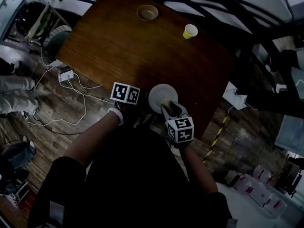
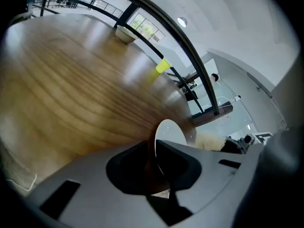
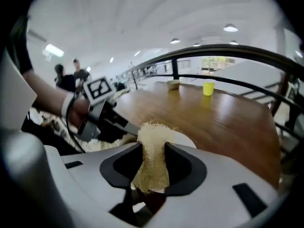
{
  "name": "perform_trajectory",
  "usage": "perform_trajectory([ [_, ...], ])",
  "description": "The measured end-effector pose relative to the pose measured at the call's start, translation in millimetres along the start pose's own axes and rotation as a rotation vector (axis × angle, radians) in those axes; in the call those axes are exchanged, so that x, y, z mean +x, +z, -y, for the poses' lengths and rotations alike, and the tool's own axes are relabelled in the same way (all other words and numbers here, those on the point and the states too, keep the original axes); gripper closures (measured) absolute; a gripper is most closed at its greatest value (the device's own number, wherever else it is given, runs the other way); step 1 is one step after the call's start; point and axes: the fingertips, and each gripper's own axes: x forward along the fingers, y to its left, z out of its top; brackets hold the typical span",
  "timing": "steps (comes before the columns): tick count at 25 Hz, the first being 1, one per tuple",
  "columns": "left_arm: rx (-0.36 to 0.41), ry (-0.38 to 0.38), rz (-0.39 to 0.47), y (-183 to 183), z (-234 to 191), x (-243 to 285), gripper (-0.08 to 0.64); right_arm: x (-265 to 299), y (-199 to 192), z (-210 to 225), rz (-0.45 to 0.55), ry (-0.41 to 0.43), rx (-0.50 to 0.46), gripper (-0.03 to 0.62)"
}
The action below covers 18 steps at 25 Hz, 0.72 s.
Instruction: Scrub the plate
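Observation:
A white plate (image 1: 163,95) lies near the front edge of the brown wooden table (image 1: 128,46). My left gripper (image 1: 142,109) is shut on the plate's left rim; in the left gripper view the plate (image 2: 170,131) runs edge-on between the jaws of the left gripper (image 2: 153,148). My right gripper (image 3: 153,148) is shut on a tan fibrous scrubber (image 3: 152,158), whose frayed top sticks up above the jaws. In the head view the right gripper (image 1: 168,109) rests over the plate's near side. The plate (image 3: 184,139) shows just behind the scrubber, with the left gripper (image 3: 118,122) at its left.
A tan bowl (image 1: 147,13) and a yellow cup (image 1: 190,31) stand at the table's far side. White cables and a power strip (image 1: 66,75) lie on the floor to the left. Dark railings (image 1: 228,13) run beyond the table. People stand far off (image 3: 71,77).

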Motion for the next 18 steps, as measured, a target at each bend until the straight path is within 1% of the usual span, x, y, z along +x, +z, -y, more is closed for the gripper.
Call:
perform_trajectory([
  [1, 0.011, 0.0, 0.033, 6, 3, -5, 0.497, -12, 9, 7, 0.061, 0.009, 0.094, 0.436],
  [3, 0.068, 0.016, 0.114, 21, 9, -17, 0.497, -35, 24, 19, 0.163, 0.026, 0.228, 0.436],
  [5, 0.15, 0.042, 0.197, 40, 14, -31, 0.497, -54, 37, 25, 0.238, 0.044, 0.302, 0.436],
  [7, 0.252, 0.071, 0.27, 59, 23, -46, 0.497, -70, 48, 27, 0.293, 0.056, 0.333, 0.436],
  [11, 0.505, 0.129, 0.404, 85, 59, -80, 0.497, -99, 80, 27, 0.397, 0.078, 0.346, 0.436],
  [14, 0.68, 0.149, 0.508, 84, 92, -105, 0.497, -117, 104, 18, 0.48, 0.083, 0.314, 0.436],
  [16, 0.769, 0.153, 0.552, 72, 114, -116, 0.497, -128, 114, 10, 0.526, 0.075, 0.255, 0.436],
  [18, 0.816, 0.155, 0.576, 61, 132, -120, 0.497, -137, 119, 4, 0.552, 0.058, 0.191, 0.436],
])
